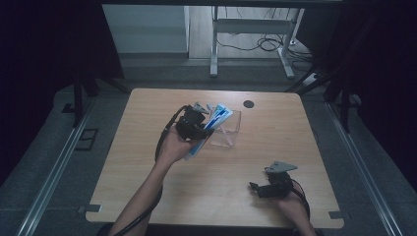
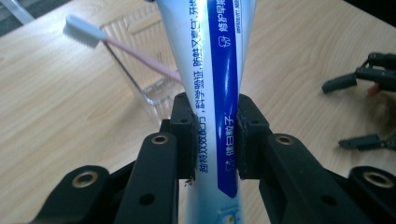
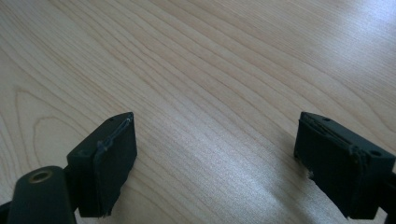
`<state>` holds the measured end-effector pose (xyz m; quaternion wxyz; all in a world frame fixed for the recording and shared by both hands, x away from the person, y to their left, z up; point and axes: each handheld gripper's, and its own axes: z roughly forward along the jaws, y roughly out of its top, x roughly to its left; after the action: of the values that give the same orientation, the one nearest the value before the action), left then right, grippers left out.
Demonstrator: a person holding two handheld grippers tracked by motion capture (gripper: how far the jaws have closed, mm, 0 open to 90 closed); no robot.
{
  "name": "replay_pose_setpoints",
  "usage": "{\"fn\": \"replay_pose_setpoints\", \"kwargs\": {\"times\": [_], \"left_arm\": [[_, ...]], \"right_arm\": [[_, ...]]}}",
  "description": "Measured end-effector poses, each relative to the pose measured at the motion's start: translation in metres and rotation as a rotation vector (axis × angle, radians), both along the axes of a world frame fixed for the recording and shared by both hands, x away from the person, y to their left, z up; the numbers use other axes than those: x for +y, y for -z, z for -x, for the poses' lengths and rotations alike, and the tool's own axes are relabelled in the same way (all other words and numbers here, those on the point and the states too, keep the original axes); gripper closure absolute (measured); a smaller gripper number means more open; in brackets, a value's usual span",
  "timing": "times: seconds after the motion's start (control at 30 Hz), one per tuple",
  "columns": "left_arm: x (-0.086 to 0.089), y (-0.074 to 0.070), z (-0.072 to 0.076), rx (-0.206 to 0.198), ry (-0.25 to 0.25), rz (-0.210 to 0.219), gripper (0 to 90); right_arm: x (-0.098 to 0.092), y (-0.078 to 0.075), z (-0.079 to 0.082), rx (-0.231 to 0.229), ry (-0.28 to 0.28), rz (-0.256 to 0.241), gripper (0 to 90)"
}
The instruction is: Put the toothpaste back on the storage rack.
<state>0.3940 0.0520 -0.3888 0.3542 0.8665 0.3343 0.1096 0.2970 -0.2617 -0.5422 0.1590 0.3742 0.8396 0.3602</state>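
A white and blue toothpaste tube (image 2: 212,70) is clamped between the jaws of my left gripper (image 2: 215,135), which is shut on it. In the high view the tube (image 1: 212,125) leans over the near rim of a clear plastic box (image 1: 229,129), with the left gripper (image 1: 204,132) just left of it. A pink toothbrush (image 2: 121,46) with white bristles lies slanted in the clear box (image 2: 154,91). My right gripper (image 3: 215,163) stands open over bare wood near the table's front right, also in the high view (image 1: 255,189).
The wooden table (image 1: 147,162) has a round black cable hole (image 1: 249,103) at the back. Dark floor rails run along both sides. A metal desk frame (image 1: 255,39) with cables stands behind the table.
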Motion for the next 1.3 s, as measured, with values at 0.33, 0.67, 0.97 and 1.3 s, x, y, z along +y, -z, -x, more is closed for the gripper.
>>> {"fn": "replay_pose_setpoints", "kwargs": {"times": [0.33,0.67,0.97,1.3], "left_arm": [[-0.019,-0.006,-0.017,-0.042,-0.007,0.02,73.1],[-0.029,-0.007,-0.032,-0.065,-0.021,0.057,73.2],[-0.035,-0.006,-0.045,-0.087,-0.039,0.1,73.2],[-0.045,-0.006,-0.058,-0.117,-0.054,0.12,73.1]], "right_arm": [[0.0,0.0,0.0,-0.001,-0.001,0.001,12.7],[0.0,0.0,0.0,-0.002,-0.002,0.002,12.7],[0.0,0.0,0.0,-0.003,-0.001,0.002,12.7],[0.0,0.0,0.0,-0.001,-0.001,0.001,12.7]]}}
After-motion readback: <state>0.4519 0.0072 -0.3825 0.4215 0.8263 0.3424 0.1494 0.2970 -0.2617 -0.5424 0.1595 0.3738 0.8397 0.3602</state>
